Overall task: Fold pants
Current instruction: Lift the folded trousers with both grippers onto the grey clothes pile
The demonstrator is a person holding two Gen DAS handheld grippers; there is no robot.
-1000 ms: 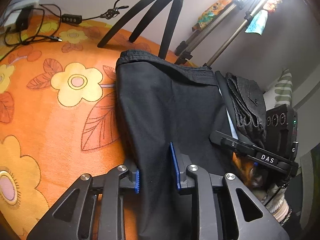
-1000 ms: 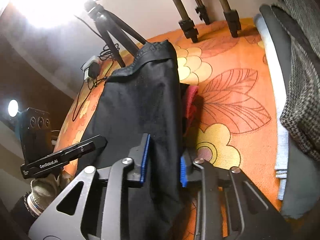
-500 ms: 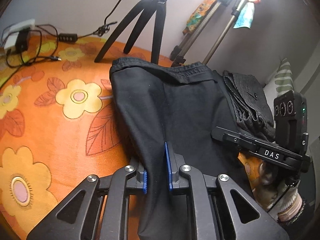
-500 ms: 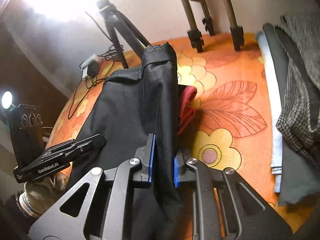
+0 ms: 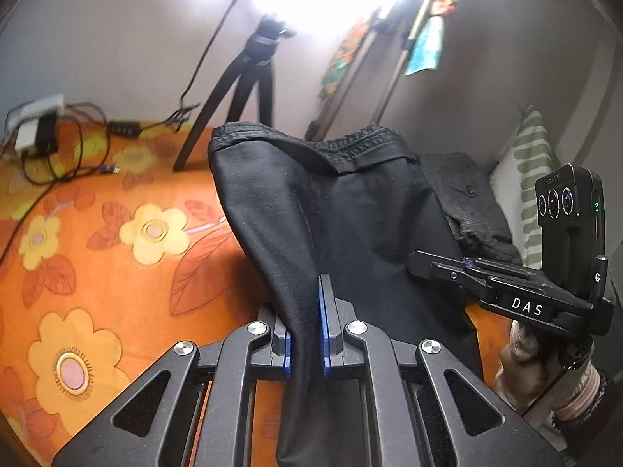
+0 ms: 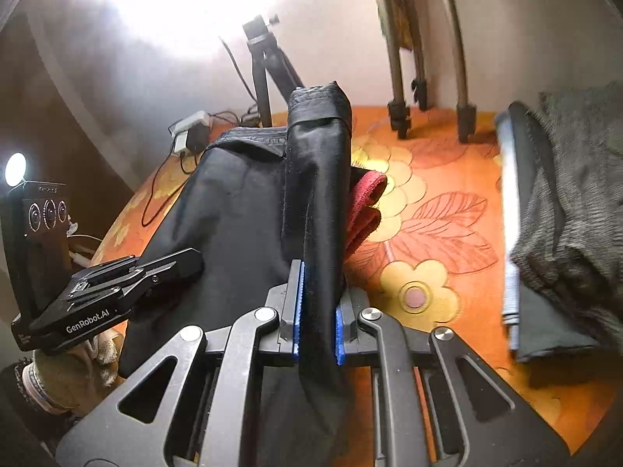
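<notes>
Both grippers have closed and lifted since the earlier frames: the left gripper (image 5: 305, 330) now pinches a fold of the black pants (image 5: 350, 214), its jaws having just been closing on the cloth, and the right gripper (image 6: 317, 311) clamps another fold of the same pants (image 6: 241, 210). Bare orange floral bedspread (image 5: 97, 253) fills the left of the left-wrist view; in the right-wrist view it (image 6: 428, 233) lies open at centre right, bounded by stacked grey clothes (image 6: 564, 202) at the right edge. Tripod legs (image 5: 233, 89) stand at the back. Matte and dark, the pants run lengthwise from the jaws up to the elastic waistband (image 5: 350, 144) at frame centre, tented off the bedspread. A red cloth (image 6: 364, 210) peeks out beside them.
</notes>
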